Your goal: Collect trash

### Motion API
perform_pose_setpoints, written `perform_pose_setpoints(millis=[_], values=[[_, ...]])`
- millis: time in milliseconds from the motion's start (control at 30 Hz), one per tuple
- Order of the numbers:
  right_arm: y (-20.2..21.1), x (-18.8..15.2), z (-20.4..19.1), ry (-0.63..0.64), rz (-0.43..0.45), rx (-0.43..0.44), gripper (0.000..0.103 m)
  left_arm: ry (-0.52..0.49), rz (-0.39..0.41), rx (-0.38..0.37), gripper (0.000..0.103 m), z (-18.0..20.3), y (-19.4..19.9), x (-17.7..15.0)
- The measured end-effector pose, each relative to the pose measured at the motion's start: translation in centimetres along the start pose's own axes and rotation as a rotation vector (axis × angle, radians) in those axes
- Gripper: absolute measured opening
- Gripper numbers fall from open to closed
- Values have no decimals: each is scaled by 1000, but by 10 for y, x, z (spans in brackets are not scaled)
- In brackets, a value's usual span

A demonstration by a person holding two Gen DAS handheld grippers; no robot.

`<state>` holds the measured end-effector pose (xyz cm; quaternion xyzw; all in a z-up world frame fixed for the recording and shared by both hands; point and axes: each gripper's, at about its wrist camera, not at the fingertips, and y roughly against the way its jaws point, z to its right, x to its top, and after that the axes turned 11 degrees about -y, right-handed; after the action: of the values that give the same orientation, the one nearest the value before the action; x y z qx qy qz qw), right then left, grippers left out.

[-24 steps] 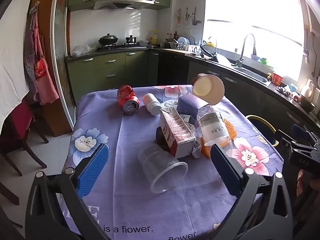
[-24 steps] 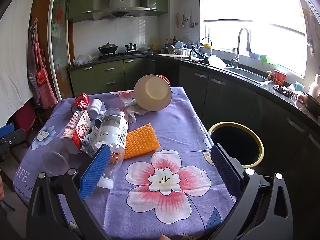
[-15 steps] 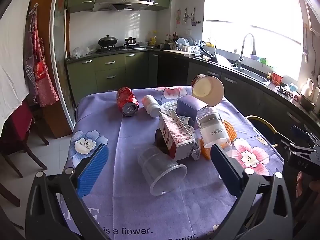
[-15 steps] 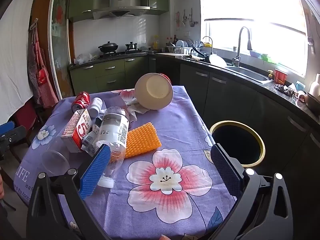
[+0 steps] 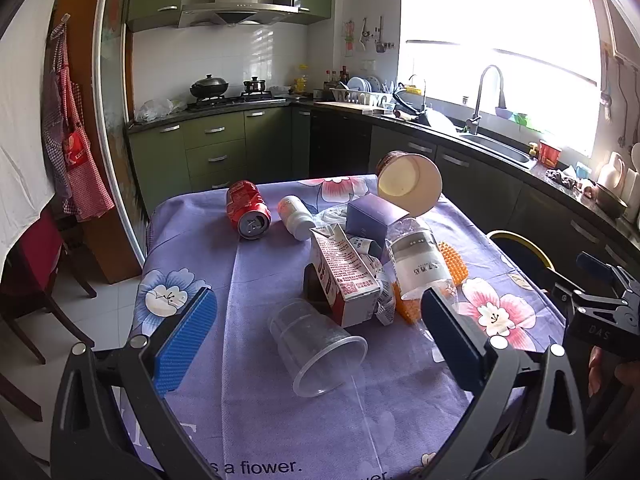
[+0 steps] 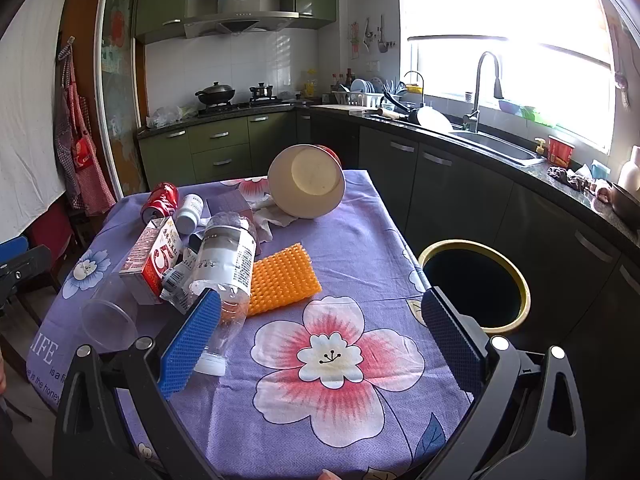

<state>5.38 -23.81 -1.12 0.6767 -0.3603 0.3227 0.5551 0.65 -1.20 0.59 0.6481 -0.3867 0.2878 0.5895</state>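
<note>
Almost nothing has moved since the earlier frames: both views have only crept slightly closer to the litter, and no piece has shifted. That litter lies mid-desk on the purple flowered cloth. Nearest the left gripper (image 5: pixel 318 334) is a clear plastic cup (image 5: pixel 316 346) on its side, mouth toward the camera; it looks light and thin-walled, likely to buckle, so a gentle hold across the rim seems best. Behind it a red-and-white carton (image 5: pixel 344 276) leans on a clear bottle (image 6: pixel 226 264), with an orange bristled pad (image 6: pixel 282 278) just beside. The bottle probably rolls; its labelled middle is the place to take it. Farther back lie a red can (image 5: pixel 248 208), a small white bottle (image 5: pixel 296 216) and a tipped paper bowl (image 6: pixel 308 186). Off the desk's right edge stands the yellow-rimmed bin (image 6: pixel 476 284). The right gripper (image 6: pixel 320 334) hovers over bare cloth. Both pairs of fingers are spread wide, pinching nothing.
</note>
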Motion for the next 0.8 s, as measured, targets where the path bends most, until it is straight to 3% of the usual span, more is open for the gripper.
perform_pose_setpoints(millis=[800], values=[[-2, 0, 0, -1, -3, -1, 99, -13, -2, -7, 97, 4, -2, -1]])
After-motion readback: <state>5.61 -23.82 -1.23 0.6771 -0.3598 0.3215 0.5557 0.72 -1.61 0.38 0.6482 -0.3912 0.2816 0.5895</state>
